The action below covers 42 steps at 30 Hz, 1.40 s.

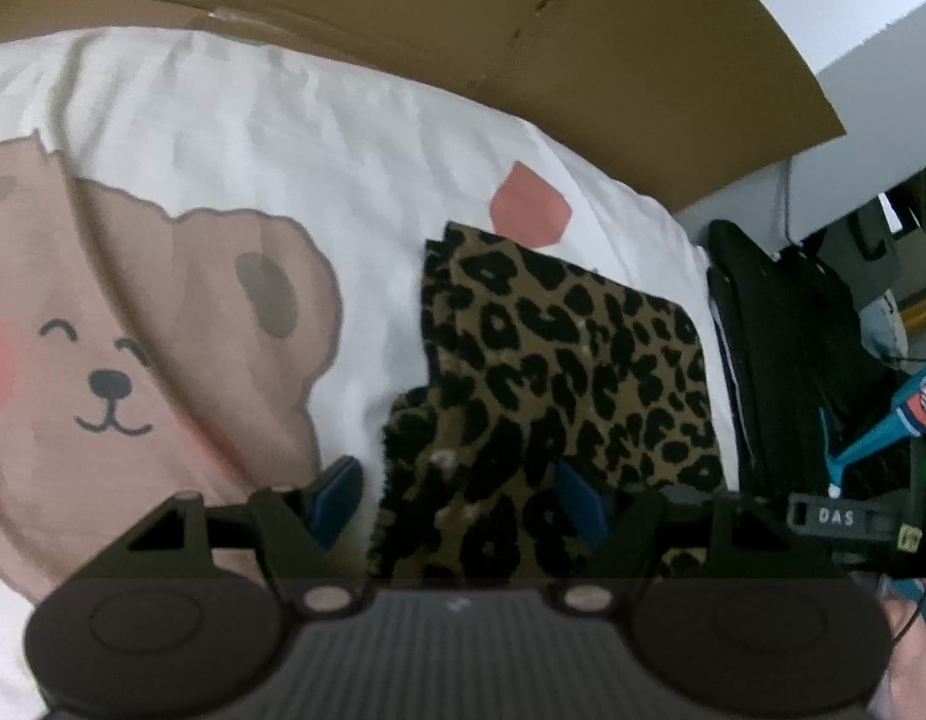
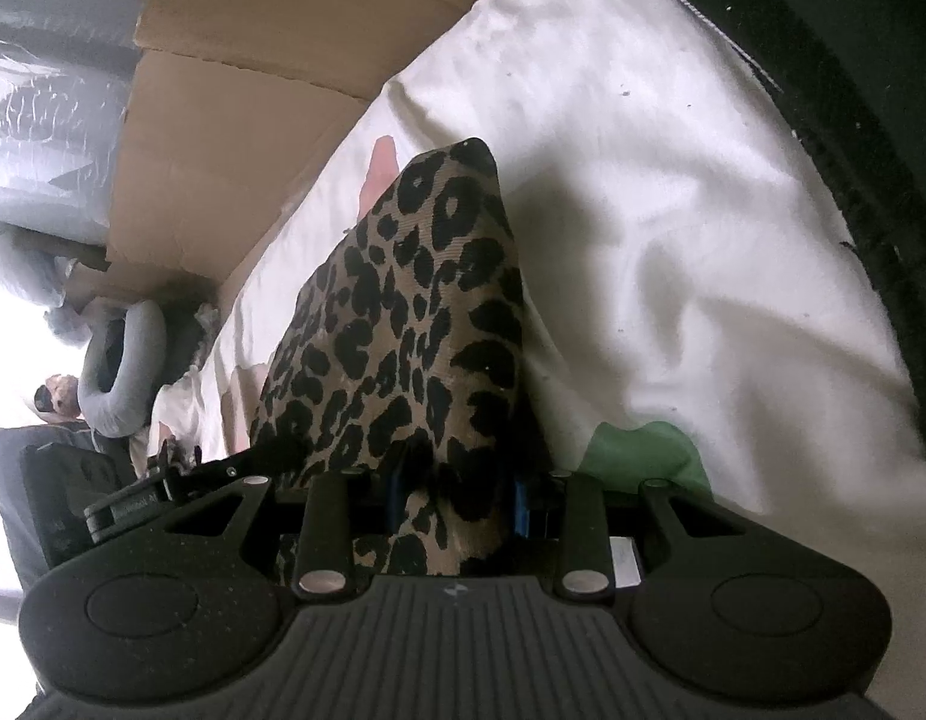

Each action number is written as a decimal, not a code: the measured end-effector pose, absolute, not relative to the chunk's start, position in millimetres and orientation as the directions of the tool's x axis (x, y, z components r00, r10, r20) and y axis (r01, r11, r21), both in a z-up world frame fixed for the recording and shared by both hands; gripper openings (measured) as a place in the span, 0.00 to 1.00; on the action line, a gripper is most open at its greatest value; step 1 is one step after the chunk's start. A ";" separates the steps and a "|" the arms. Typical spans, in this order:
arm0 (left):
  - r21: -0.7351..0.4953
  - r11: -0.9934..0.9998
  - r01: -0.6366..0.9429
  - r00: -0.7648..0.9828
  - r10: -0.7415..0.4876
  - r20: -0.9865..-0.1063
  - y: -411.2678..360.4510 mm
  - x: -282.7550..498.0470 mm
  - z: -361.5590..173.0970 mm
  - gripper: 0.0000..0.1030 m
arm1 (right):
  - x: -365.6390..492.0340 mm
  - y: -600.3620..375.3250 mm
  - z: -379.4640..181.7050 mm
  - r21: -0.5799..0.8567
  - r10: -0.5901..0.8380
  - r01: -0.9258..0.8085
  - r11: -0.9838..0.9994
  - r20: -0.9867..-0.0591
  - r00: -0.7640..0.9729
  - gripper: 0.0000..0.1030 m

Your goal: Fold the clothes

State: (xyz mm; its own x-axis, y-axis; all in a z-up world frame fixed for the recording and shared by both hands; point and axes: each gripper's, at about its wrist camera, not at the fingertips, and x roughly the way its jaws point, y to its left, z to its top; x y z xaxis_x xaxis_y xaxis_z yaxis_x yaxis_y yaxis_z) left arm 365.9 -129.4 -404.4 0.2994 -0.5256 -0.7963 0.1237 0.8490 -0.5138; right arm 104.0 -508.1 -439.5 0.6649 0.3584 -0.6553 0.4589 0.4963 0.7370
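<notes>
left claw (image 1: 456, 495) spread wide, leopard cloth (image 1: 559, 360) bunched between its pads, not pinched | right claw (image 2: 456, 498) pinching the cloth's near edge | cloth lies on the white bear-print sheet (image 1: 252, 138), partly folded

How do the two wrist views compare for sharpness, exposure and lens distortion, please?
Left wrist view: soft all over, the leopard-print cloth smeared nearest the left gripper, and the cardboard edge bowed by the fisheye. Right wrist view: crisper print on the cloth, the white bedding bright, the left edge blown out, a shadow beside the cloth.
</notes>
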 end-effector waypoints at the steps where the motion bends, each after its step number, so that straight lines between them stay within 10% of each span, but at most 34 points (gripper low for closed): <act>1: -0.519 0.846 0.126 0.293 -0.531 -0.795 -130.8 366.3 -404.8 0.72 | 105.0 -507.6 -439.9 0.738 0.360 0.456 0.497 -0.654 0.666 0.33; 10: -0.502 0.853 0.142 0.296 -0.521 -0.801 -133.8 368.5 -402.2 0.57 | 109.8 -508.2 -442.1 0.741 0.363 0.450 0.499 -0.650 0.667 0.30; 14: -0.497 0.851 0.168 0.298 -0.525 -0.797 -130.4 368.9 -395.9 0.48 | 110.7 -503.7 -430.8 0.719 0.353 0.418 0.555 -0.659 0.664 0.08; 31: -0.647 0.756 0.099 0.149 -0.654 -0.742 -110.4 394.2 -417.4 0.54 | 111.7 -511.2 -445.0 0.752 0.407 0.421 0.508 -0.640 0.652 0.28; 37: -0.589 0.785 0.190 0.167 -0.618 -0.769 -121.1 395.4 -402.2 0.39 | 121.3 -504.3 -435.8 0.725 0.386 0.395 0.565 -0.655 0.650 0.13; 42: -0.617 0.773 0.146 0.143 -0.634 -0.760 -114.9 397.8 -411.9 0.48 | 119.2 -503.8 -422.9 0.720 0.392 0.379 0.581 -0.656 0.645 0.17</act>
State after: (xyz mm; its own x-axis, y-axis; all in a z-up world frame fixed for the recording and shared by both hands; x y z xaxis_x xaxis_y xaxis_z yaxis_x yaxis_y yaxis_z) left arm 397.8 -114.9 -411.9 0.1429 -0.6340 -0.7600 0.1462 0.7730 -0.6173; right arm 119.2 -503.8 -422.9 0.6447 0.3925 -0.6560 0.3788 0.5813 0.7201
